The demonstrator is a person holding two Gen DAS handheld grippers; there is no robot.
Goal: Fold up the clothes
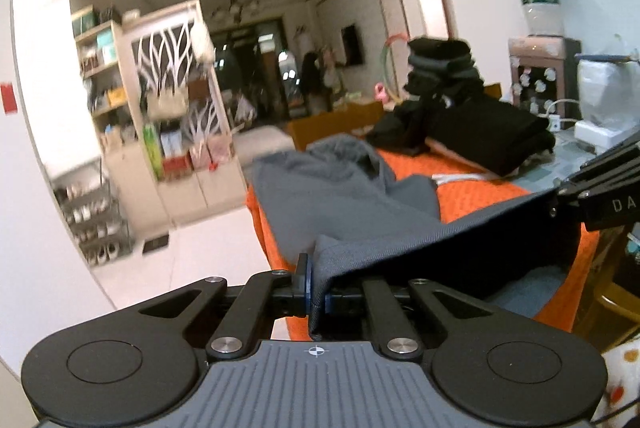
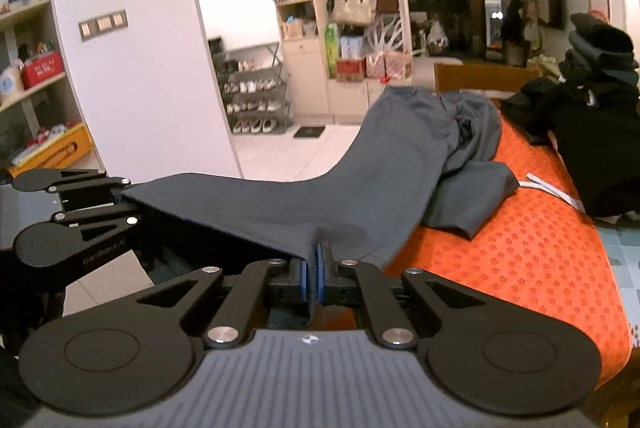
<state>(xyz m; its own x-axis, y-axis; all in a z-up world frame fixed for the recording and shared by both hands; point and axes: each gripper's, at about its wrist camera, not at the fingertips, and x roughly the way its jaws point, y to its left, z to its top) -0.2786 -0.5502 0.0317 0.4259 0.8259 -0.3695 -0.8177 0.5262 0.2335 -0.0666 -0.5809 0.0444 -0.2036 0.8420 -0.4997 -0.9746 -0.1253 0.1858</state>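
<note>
While pinched: two grippers, one grey garment (image 2: 400,164).

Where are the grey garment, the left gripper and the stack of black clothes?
grey garment (image 2: 400,164): right wrist view, flat middle of the cloth.
left gripper (image 1: 316,292): left wrist view, between pads shut on the hem.
stack of black clothes (image 1: 440,68): left wrist view, middle of pile.

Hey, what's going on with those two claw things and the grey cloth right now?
Left gripper and right gripper both shut on grey fabric garment, its edge stretched between them. Far end on orange cloth. Folded black clothes beyond, apart.
</note>
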